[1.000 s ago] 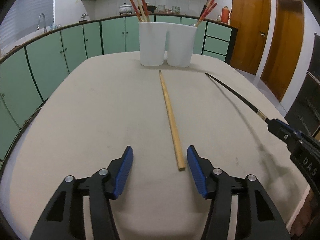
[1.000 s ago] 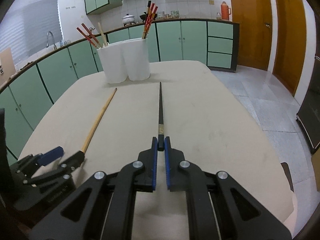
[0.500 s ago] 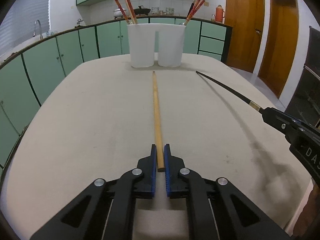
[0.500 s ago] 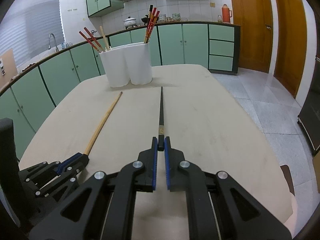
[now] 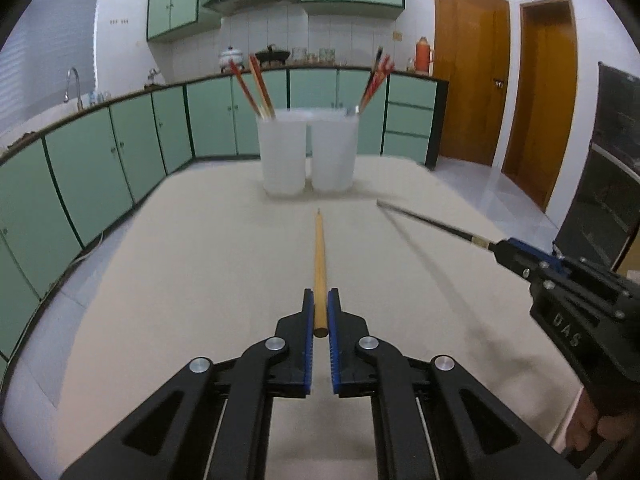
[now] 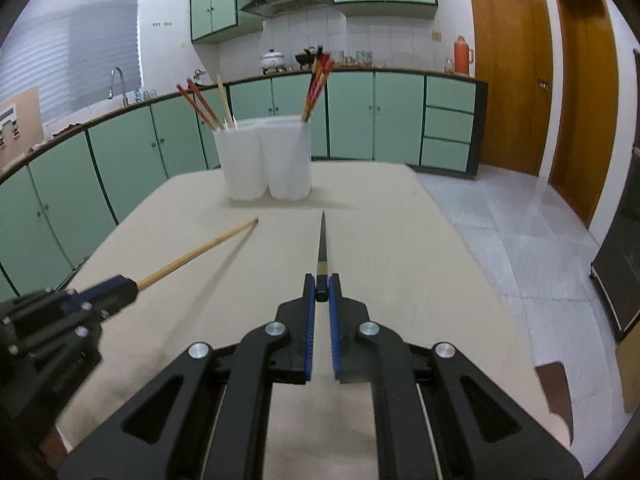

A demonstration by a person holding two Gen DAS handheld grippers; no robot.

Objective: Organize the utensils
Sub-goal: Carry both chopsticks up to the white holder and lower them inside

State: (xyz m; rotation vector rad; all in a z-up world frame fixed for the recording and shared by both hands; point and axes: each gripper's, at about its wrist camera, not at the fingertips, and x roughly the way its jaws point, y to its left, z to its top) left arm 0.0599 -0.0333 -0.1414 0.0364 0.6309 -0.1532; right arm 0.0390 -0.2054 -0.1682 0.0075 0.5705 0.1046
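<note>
My left gripper (image 5: 319,300) is shut on the near end of a wooden chopstick (image 5: 319,252) and holds it off the beige table (image 5: 180,280), tip toward the cups. My right gripper (image 6: 321,286) is shut on a black chopstick (image 6: 322,240), also raised and pointing at the cups. Two white cups stand side by side at the table's far end: the left cup (image 5: 282,152) and the right cup (image 5: 334,150), each holding several red and wooden chopsticks. The right gripper shows at the right of the left wrist view (image 5: 502,246), and the left gripper at the left of the right wrist view (image 6: 128,286).
Green kitchen cabinets (image 5: 100,160) curve around the left and back of the table. Wooden doors (image 5: 472,92) and tiled floor (image 6: 520,248) lie to the right. A dark appliance (image 5: 600,184) stands at the far right.
My left gripper closed on the wooden chopstick and lifted it off the table. Both grippers have risen, carrying their chopsticks toward the cups.
</note>
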